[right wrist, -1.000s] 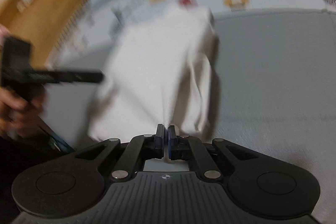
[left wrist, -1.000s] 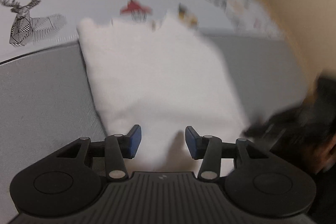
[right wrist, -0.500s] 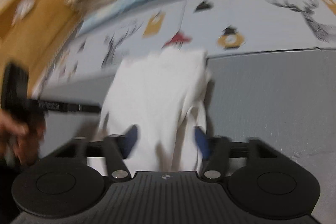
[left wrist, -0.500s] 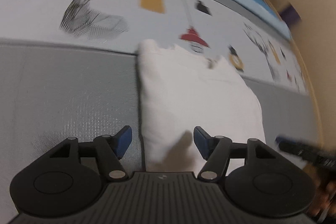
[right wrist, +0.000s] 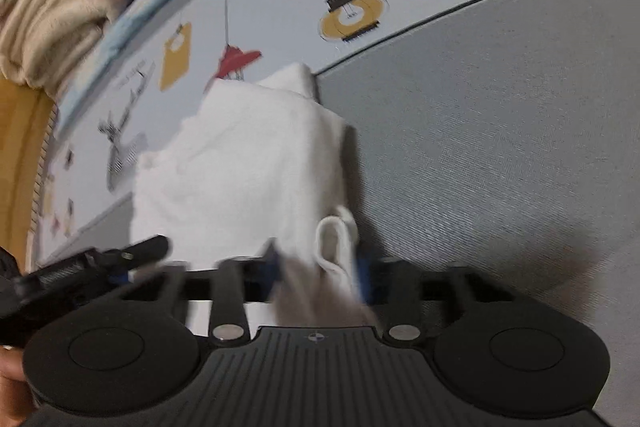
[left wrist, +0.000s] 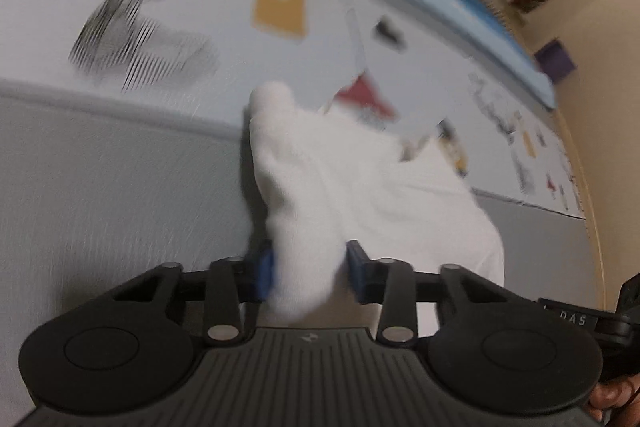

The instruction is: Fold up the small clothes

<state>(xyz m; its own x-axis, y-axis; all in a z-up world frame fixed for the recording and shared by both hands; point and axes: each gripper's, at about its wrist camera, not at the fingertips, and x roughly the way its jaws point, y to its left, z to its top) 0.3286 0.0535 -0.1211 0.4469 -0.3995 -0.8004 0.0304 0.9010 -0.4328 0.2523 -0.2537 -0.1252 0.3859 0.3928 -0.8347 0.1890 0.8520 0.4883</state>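
While both grippers' jaws have just been closing, left gripper (left wrist: 308,275) and right gripper (right wrist: 320,273) each pinch one white garment (left wrist: 360,187).

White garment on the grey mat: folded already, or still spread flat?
Partly folded. The white garment lies as a narrow strip with layered edges, its near corners bunched between the fingers of the left gripper and right gripper, whose jaws have just been closing.
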